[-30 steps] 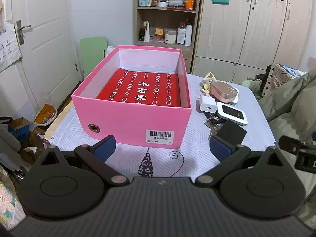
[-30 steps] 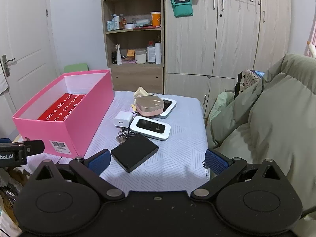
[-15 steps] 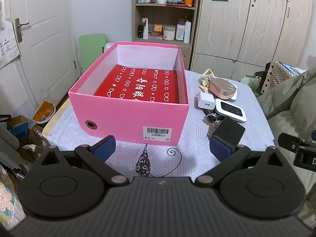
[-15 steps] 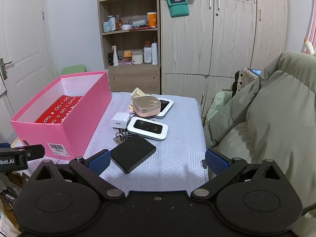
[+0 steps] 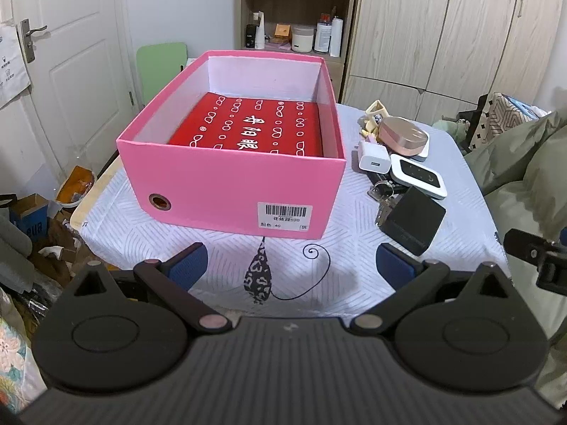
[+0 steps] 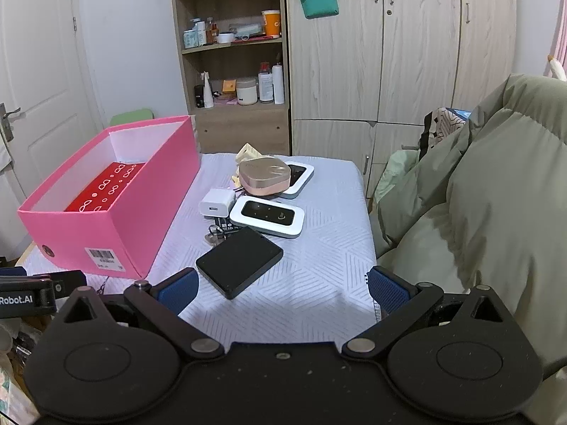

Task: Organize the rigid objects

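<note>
Clutter sits in a tight cluster on the right half of the table [image 6: 319, 283], just beside the pink box [image 5: 234, 191]. Nearest the table's front edge lies a flat black case [image 6: 240, 261], turned at an angle, with a bunch of keys [image 6: 213, 236] poking out from under its far corner. Behind that rests a white pocket router [image 6: 267, 216] with a dark glossy face, and touching its left end stands a small white charger cube [image 6: 216, 203]. Farther back, a rose-gold rounded case [image 6: 264, 174] rests partly on top of a second white-rimmed device [image 6: 298, 175], and a pale yellow clip-like piece [image 6: 248, 151] peeks out behind them.

The pink box is open-topped, with a barcode label [image 5: 285, 214] on its near end and a round metal-ringed hole to the label's left. Inside, a red sheet printed with white characters [image 5: 255, 131] covers the bottom; none of the small things is in the box.

The left gripper [image 5: 288, 265] hovers over the table's front edge, facing the box's near end, its blue-padded fingers spread wide with nothing between them. The right gripper [image 6: 281, 288] hangs low over the front of the table, its fingers equally wide apart and empty, the black case just ahead of its left pad.

A white cloth with a grey chevron pattern covers the table. An olive-green quilted coat [image 6: 478, 212] lies heaped to the right, and a wooden shelf with bottles and jars [image 6: 234, 71] stands behind.
</note>
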`<state>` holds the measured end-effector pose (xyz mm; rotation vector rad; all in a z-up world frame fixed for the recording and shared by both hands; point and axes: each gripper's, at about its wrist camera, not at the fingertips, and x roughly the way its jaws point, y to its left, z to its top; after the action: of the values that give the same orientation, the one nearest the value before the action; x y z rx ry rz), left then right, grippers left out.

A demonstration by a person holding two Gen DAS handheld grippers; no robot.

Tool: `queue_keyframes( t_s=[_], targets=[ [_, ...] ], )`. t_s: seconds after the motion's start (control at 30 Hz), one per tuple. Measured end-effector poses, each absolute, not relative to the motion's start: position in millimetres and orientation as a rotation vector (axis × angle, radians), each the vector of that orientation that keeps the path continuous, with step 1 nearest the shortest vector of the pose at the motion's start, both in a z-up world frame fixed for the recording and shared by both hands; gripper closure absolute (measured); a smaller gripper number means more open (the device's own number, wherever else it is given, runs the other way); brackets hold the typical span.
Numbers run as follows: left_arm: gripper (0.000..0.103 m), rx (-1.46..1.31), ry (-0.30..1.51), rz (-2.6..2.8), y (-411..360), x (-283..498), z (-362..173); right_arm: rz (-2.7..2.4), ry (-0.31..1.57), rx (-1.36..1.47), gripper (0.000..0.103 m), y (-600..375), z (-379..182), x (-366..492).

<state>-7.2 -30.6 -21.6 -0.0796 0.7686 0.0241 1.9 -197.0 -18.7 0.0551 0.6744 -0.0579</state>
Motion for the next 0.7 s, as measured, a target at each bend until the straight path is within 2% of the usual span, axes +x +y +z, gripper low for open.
queue_keyframes(
  t_s=[0.33, 0.6, 0.7],
  targets=[
    [0.0, -0.081, 0.777, 0.007, -26, -10, -22, -0.04, 0.666, 0.06, 0.0, -191, -20, -2],
    [0.002, -0.016, 0.81, -0.053, -31, 0, -10, 0.047, 0.502, 0.11, 0.0, -205, -24, -1],
    [0.003, 0.023, 0.848, -0.091, -30, 12, -5, 0.1, 0.498, 0.187, 0.0, -226, -32, 14]
  ],
)
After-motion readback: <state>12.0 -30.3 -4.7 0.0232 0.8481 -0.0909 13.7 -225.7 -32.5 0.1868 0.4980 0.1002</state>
